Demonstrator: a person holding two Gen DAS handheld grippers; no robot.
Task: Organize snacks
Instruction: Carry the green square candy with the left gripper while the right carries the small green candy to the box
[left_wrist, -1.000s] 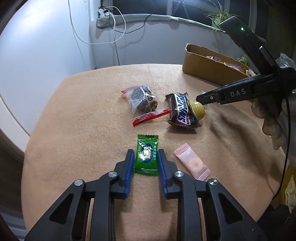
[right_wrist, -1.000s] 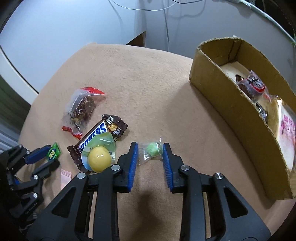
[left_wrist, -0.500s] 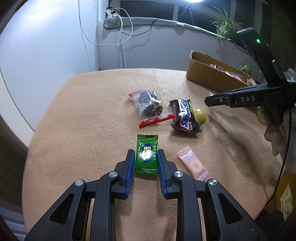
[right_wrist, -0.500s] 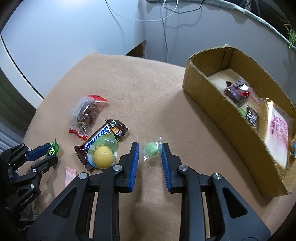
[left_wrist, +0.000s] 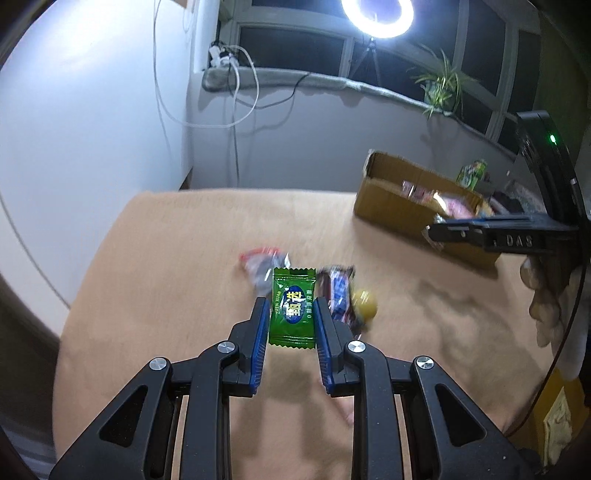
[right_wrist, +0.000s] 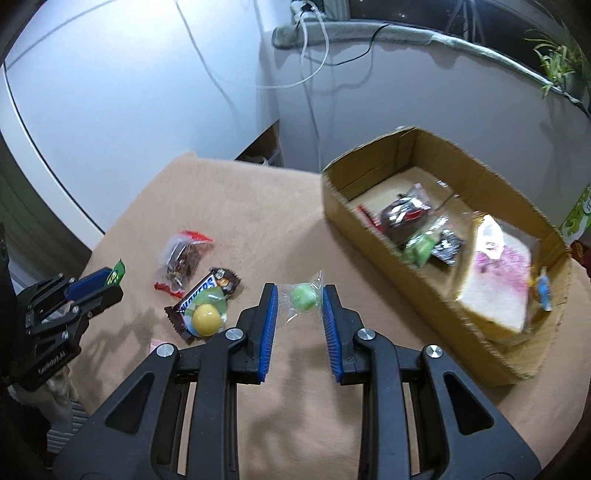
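Left gripper (left_wrist: 291, 314): clenched on flat green foil candy sachet (left_wrist: 293, 308), above the desk's middle. Right gripper (right_wrist: 299, 302): grasping clear-wrapped green sweet (right_wrist: 303, 297). Advice: clear the brown cardboard box (right_wrist: 373, 236) wall at the desk's far right corner, then release inside.

wall (left_wrist: 92, 122) pale | windows (left_wrist: 291, 46) dark | ring light (left_wrist: 376, 16) lit | sill plant (left_wrist: 439, 88)
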